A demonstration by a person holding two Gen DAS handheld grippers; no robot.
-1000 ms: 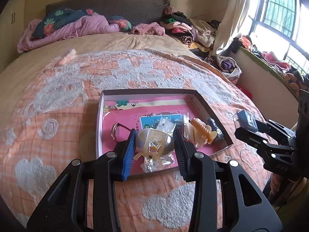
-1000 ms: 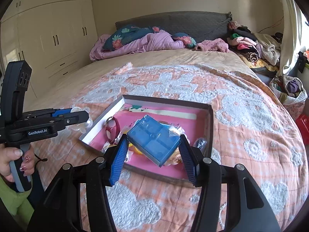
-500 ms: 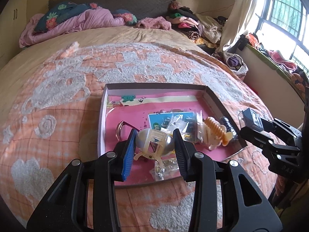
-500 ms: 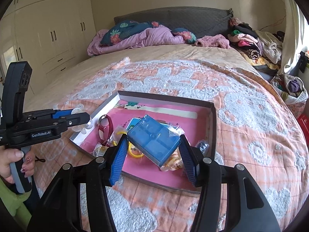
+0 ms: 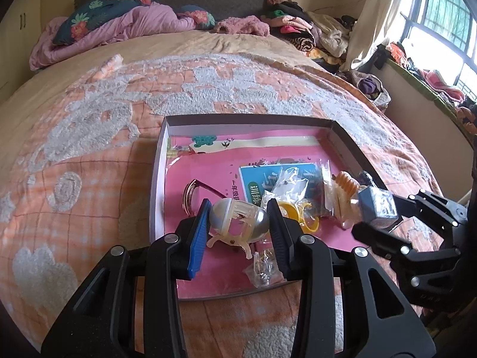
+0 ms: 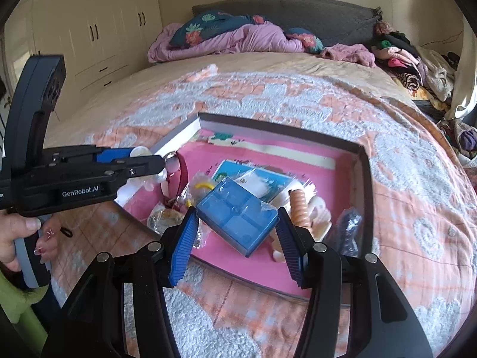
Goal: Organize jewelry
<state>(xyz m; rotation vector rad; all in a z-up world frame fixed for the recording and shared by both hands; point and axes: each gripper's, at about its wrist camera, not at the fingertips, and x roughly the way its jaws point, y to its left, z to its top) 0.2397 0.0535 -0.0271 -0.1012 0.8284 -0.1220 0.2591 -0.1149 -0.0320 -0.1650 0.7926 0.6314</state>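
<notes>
A shallow box (image 5: 159, 155) (image 6: 365, 179) with a pink lining lies on the bed and holds several jewelry pieces. My left gripper (image 5: 238, 223) is shut on a cream and silver hair claw clip (image 5: 238, 219), held just above the box's near left part. My right gripper (image 6: 237, 229) is shut on a clear blue compartment case (image 6: 235, 216), tilted over the box's near side. In the box lie an orange ribbed clip (image 5: 345, 183) (image 6: 299, 205), a yellow ring (image 5: 304, 217), a red-rimmed bangle (image 5: 190, 192) (image 6: 179, 176) and small plastic bags (image 5: 262, 268).
The box sits on an orange and white patterned bedspread (image 5: 89, 149). Pillows and a purple quilt (image 5: 119, 26) lie at the headboard, piled clothes (image 5: 298, 29) at the far right. A wardrobe (image 6: 89, 29) stands left. A hand (image 6: 18, 238) holds the left gripper's handle.
Both grippers have come lower and closer to the box with their loads still held. The box looks larger and nearer in both views.
</notes>
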